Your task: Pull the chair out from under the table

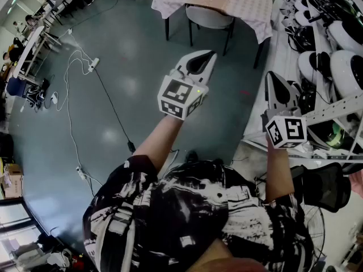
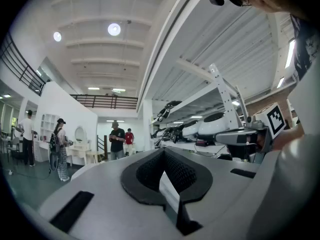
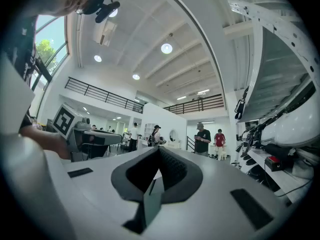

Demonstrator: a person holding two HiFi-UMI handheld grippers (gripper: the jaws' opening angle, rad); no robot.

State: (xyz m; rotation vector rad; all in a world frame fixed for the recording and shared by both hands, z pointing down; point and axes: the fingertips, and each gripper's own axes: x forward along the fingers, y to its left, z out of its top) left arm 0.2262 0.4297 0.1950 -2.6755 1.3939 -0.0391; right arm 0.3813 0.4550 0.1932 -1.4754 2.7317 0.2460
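The task is at its approach stage, by my reading: the grey chair with a rounded back (image 1: 209,17) sits tucked under the desk draped in a pale chequered cloth (image 1: 249,11) at the far side of the room, between the desk's dark legs, and neither tool is anywhere near it. The left gripper (image 1: 205,58) is held out roughly level in front of the person in the black-and-white patterned shirt (image 1: 187,214), its jaws pressed together with nothing between them. The right gripper (image 1: 273,79) hangs beside it, a little nearer the metal rack of white robot shells (image 1: 340,38), and its jaws too are closed on nothing. The next move probably calls for crossing the open floor to the chair, spreading one pair of jaws, closing them on the top edge of the backrest and drawing the chair straight back, so that it slides free of the hanging cloth without catching a desk leg. The dark, glossy grey-green floor (image 1: 142,55) between the person and the chair looks passable, though a white cable (image 1: 71,95) and a thin black cable (image 1: 113,109) trail across it at the left. The gripper views show a tall white hall with round ceiling lights, a railed balcony and a few standing people (image 2: 117,139) far off.
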